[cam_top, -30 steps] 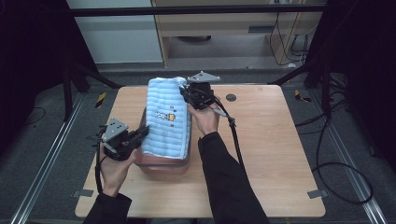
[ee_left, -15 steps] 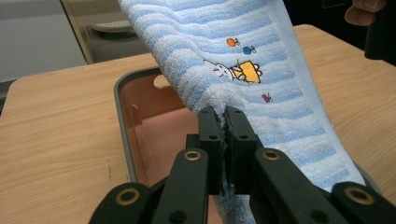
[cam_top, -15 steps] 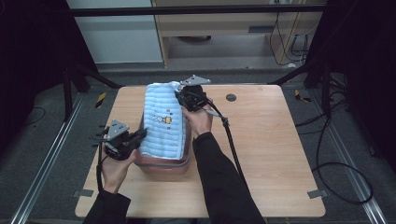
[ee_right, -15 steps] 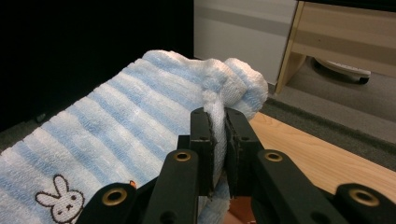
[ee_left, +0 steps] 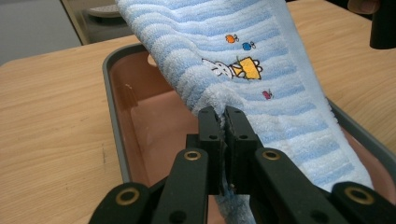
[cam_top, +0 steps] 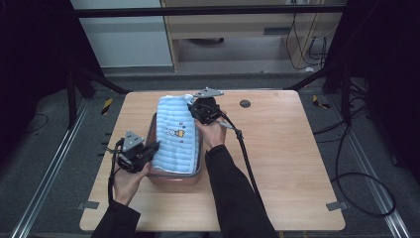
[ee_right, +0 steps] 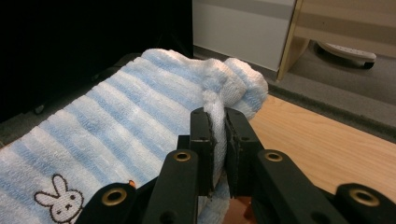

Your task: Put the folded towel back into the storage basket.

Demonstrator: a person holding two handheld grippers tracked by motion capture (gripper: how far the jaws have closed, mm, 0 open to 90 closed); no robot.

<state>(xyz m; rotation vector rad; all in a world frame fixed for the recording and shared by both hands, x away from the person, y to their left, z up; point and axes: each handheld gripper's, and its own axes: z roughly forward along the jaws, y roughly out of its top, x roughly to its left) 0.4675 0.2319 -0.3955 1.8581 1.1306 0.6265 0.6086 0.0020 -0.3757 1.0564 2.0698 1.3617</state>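
Both tongs clamped tight

A towel lies stretched lengthwise over a tray on the left half of the table, its far end reaching past the tray's back rim. The left gripper sits at the tray's near-left side, the right gripper at the towel's far-right corner.

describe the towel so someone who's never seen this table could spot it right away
Start at the wooden table, then find the pink tray with a grey rim on its left half. The towel is draped along that tray, pinched at each end by the left gripper and right gripper. It is the one blue-and-white striped cloth, embroidered with a small rabbit.
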